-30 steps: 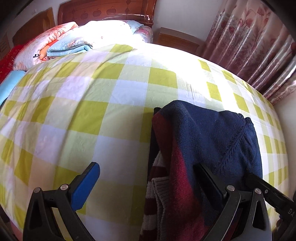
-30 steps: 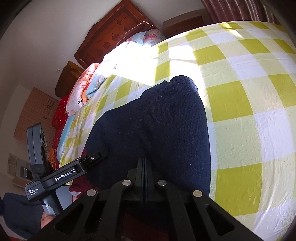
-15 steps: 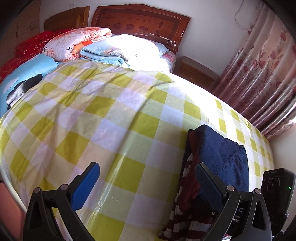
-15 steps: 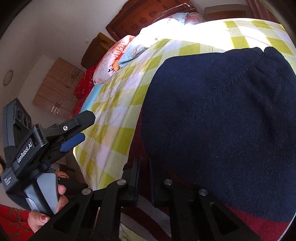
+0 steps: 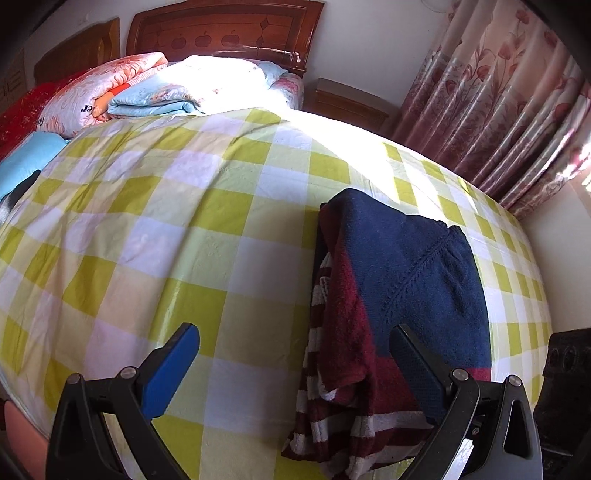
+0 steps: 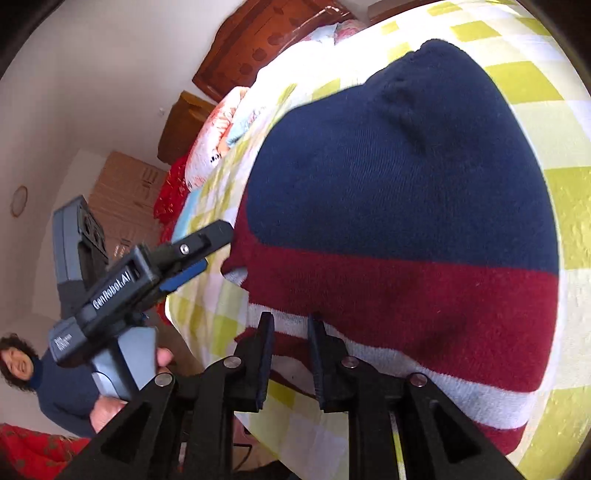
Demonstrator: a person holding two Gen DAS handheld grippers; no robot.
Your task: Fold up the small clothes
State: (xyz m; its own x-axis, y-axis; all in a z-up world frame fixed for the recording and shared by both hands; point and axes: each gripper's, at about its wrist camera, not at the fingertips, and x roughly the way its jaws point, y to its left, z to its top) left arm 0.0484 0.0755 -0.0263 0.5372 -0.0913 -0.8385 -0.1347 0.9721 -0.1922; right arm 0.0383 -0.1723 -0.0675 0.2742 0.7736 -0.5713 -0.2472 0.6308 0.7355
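A small knitted sweater (image 5: 402, 280), navy on top with maroon and white stripes, lies folded on the yellow-checked bed sheet (image 5: 184, 236). My left gripper (image 5: 295, 347) is open and empty; its right finger sits over the sweater's near edge, its blue-padded left finger over bare sheet. In the right wrist view the sweater (image 6: 399, 192) fills the frame. My right gripper (image 6: 290, 321) has its jaws slightly apart at the striped hem, gripping nothing. The left gripper (image 6: 207, 247) shows to its left.
Folded quilts and pillows (image 5: 155, 88) are piled against the wooden headboard (image 5: 221, 29). A nightstand (image 5: 343, 99) and pink floral curtains (image 5: 498, 96) stand at the right. A person (image 6: 40, 376) is at the bed's near edge.
My right gripper has opened slightly and let go of the sweater, which now lies on the sheet. My left gripper has dropped lower toward the bed, still open.
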